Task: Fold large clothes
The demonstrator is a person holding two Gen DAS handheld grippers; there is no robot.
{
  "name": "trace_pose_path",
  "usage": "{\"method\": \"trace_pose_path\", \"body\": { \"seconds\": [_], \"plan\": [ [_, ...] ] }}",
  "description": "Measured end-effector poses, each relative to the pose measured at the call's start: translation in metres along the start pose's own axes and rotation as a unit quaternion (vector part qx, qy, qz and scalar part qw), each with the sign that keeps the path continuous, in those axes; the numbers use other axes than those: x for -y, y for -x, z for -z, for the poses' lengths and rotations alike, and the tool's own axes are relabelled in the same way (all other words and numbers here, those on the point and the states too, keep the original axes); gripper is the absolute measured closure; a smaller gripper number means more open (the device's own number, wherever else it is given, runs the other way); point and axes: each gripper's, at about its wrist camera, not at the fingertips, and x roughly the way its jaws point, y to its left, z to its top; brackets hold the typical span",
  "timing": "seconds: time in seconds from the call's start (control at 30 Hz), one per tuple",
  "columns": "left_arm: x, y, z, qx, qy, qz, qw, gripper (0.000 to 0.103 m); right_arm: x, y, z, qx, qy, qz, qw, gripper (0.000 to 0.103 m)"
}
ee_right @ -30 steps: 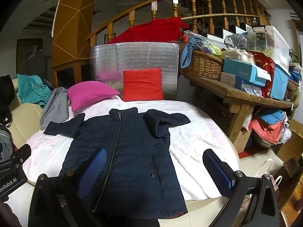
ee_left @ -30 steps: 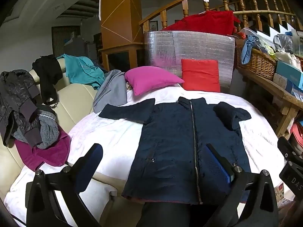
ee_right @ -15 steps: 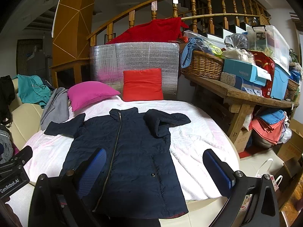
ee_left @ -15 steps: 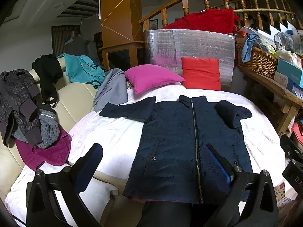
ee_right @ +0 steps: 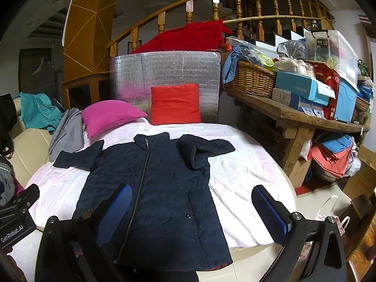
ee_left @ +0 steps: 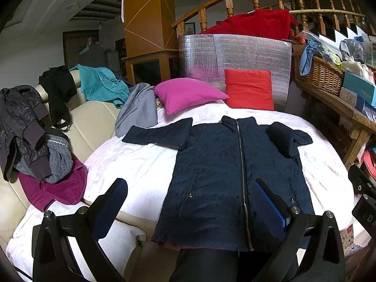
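Note:
A dark navy zip-up jacket (ee_left: 237,176) lies flat, front up, on a white blanket (ee_left: 141,164), collar away from me. Its left sleeve (ee_left: 157,134) stretches out sideways; the right sleeve (ee_left: 285,138) is folded in over the shoulder. My left gripper (ee_left: 191,202) hovers open above the jacket's near hem, holding nothing. In the right wrist view the same jacket (ee_right: 159,188) fills the middle, and my right gripper (ee_right: 191,208) stands open over its lower right part, also empty.
A pink pillow (ee_left: 188,94) and a red cushion (ee_left: 249,91) lie at the far end. Clothes (ee_left: 35,136) hang over a cream sofa (ee_left: 94,119) at left. A wooden bench (ee_right: 300,117) with a basket (ee_right: 251,80) and boxes stands at right.
Both grippers have drifted slightly, so the jacket sits a little lower and nearer in view. The jacket has not moved and both grippers stay open.

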Motion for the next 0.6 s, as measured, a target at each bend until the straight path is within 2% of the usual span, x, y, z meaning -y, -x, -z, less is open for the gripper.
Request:
{"method": "trace_pose_path", "body": {
  "seconds": [0.6],
  "plan": [
    [-0.0003, -0.0023, 0.0025, -0.002, 0.002, 0.001, 1.0000, 0.000, -0.0007, -0.0048, 0.0075, -0.002, 0.011, 0.009, 1.000, 0.000]
  ]
}}
